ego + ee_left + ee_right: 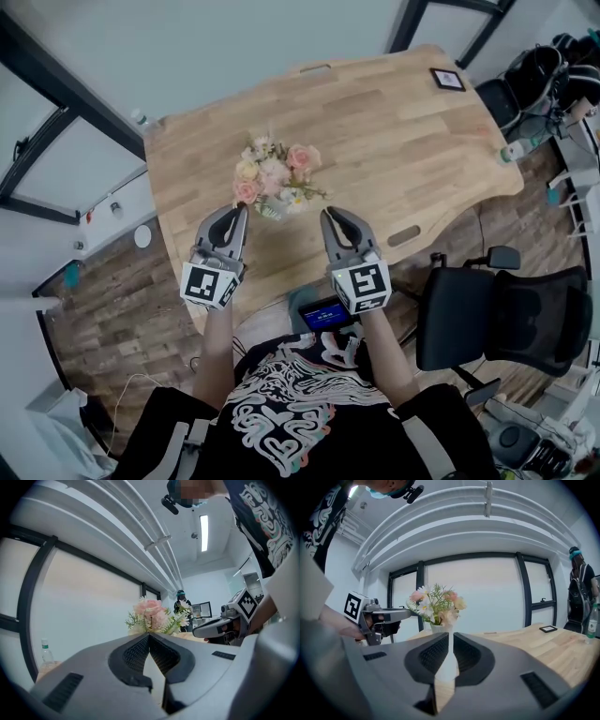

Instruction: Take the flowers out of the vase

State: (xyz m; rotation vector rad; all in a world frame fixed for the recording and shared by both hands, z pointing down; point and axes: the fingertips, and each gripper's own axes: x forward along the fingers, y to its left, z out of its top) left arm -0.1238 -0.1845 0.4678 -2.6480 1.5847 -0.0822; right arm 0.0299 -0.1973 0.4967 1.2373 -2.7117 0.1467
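Pink flowers fill the vase; left gripper and right gripper are clenched, empty.

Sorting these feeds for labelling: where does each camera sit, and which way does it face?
Head view: on the person's head, steeply down onto wooden table, flowers, left gripper, right gripper; forearms and printed shirt show.
Left gripper view: on the left gripper, along its shut jaws toward the flowers; right gripper, shirt at right.
Right gripper view: on the right gripper, along its shut jaws toward flowers and white vase; left gripper at left.
Shared: flowers in all three; each gripper view shows the other gripper.
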